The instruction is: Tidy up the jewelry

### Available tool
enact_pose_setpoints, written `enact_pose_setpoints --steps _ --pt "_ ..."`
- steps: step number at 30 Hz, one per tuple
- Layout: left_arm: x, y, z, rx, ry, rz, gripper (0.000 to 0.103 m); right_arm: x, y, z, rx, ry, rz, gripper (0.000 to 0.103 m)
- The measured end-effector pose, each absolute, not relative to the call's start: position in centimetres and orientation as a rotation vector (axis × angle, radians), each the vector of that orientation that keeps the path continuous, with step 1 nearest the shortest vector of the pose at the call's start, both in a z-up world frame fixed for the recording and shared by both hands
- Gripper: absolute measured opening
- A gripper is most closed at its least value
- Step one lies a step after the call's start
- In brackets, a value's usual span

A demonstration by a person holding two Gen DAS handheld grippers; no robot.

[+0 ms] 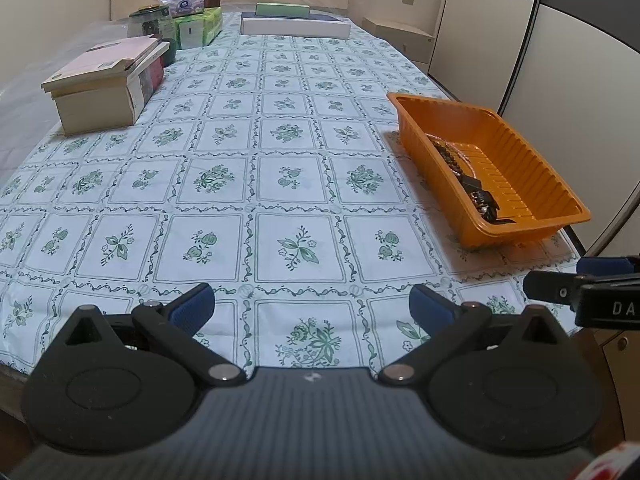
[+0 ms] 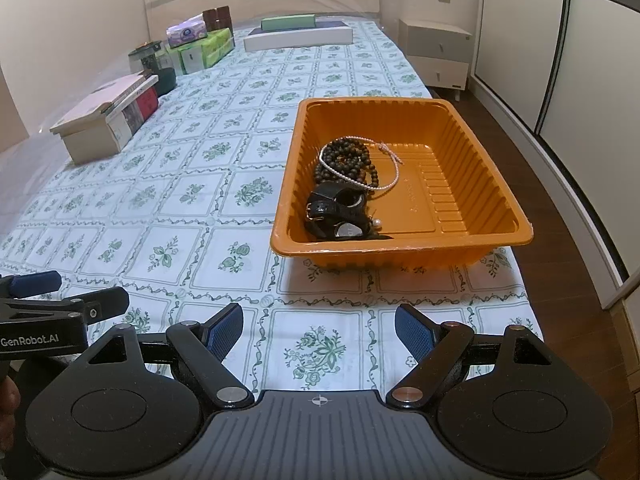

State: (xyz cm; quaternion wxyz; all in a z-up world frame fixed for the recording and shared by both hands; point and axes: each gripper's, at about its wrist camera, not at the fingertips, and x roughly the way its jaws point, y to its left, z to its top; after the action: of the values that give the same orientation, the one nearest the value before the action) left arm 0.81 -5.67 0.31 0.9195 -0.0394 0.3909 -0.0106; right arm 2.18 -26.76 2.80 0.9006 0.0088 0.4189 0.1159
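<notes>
The left gripper (image 1: 312, 304) hovers low over the near edge of a bed (image 1: 240, 184) covered in a green floral cloth, its blue-padded fingers (image 1: 192, 306) spread wide apart with nothing between them. The right gripper (image 2: 319, 330) hovers beside it, fingers (image 2: 226, 330) likewise wide apart and empty. Each gripper shows at the edge of the other's view: the right one pokes in at the left camera's right side, the left one at the right camera's left side.

An orange tray (image 2: 488, 240) sits on the bed's right side, near the edge, ahead of the right gripper and well apart from both. All the jewelry lies in its left half: a coil of dark beads (image 2: 344, 158) toward the far end, a thin pearl strand (image 2: 394, 174) draped across and touching them, and a black leather watch (image 2: 326, 208) at the near end, against the front wall. A small pearl (image 2: 377, 222) rests just beside the watch. The tray's right half shows its ribbed floor.

On the bed's far left stands a stack of boxes (image 1: 100, 92); behind it a dark jar (image 1: 150, 22), green tissue packs (image 1: 200, 28) and a tissue box (image 1: 184, 4). At the far end lies a flat white box (image 1: 294, 27) with a green box (image 1: 282, 9) on top. A nightstand (image 2: 436, 54) stands beyond the bed on the right.
</notes>
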Motion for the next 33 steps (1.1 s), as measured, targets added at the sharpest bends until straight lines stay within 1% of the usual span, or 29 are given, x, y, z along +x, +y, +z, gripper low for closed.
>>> enact_pose_setpoints --steps 33 --pt "0.79 -5.70 0.26 -0.081 0.804 -0.021 0.103 2.41 -26.91 2.79 0.020 0.863 0.237 0.083"
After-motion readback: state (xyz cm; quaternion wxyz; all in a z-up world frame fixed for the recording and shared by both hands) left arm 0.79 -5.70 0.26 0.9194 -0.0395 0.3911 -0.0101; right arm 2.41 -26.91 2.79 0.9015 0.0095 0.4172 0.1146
